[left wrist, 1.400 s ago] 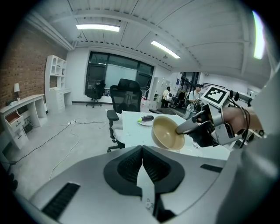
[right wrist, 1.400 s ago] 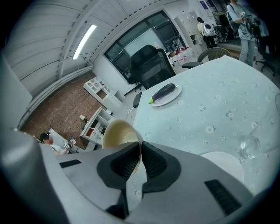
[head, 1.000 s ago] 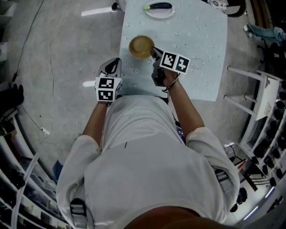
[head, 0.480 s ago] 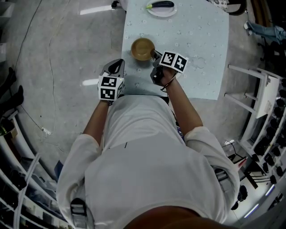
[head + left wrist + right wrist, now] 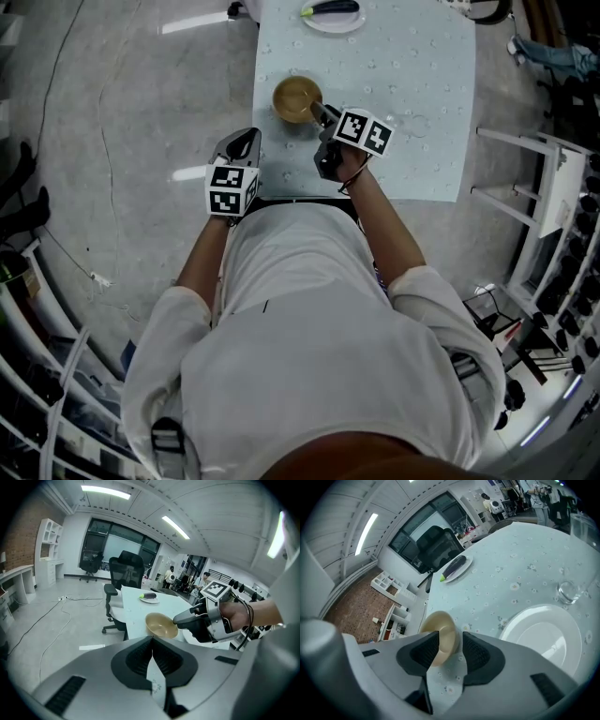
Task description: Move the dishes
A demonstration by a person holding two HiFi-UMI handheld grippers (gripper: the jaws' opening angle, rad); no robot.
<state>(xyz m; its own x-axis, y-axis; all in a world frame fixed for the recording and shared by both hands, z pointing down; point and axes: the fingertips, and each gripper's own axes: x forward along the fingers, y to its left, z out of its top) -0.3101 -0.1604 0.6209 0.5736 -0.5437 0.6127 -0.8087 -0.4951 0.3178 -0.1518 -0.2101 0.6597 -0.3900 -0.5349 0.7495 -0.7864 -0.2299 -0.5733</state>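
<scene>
Your right gripper (image 5: 451,651) has the rim of the bowl (image 5: 440,632) between its jaws. The jaws have just been opening and now stand apart, with a gap beside the rim, so this reads as a release, not a grip. The bowl sits upright on the table (image 5: 412,56), close to its left edge and about midway along it, so it looks set down on purpose.

The gripper meets the rim from the table's near side, seemingly one jaw inside and one outside. That's the only purchase a smooth bowl without handles gives.

Your left gripper (image 5: 152,656) is closed on nothing and hangs off the table, just past its near left corner. It's likely parked clear because one gripper is enough here.

Also on the table are a white plate (image 5: 543,634) toward its right side, a glass (image 5: 569,591) beyond that, and a small plate (image 5: 334,25) with an eggplant at the far edge.

Back the right gripper out in line with the rim, or you may tip the bowl.
</scene>
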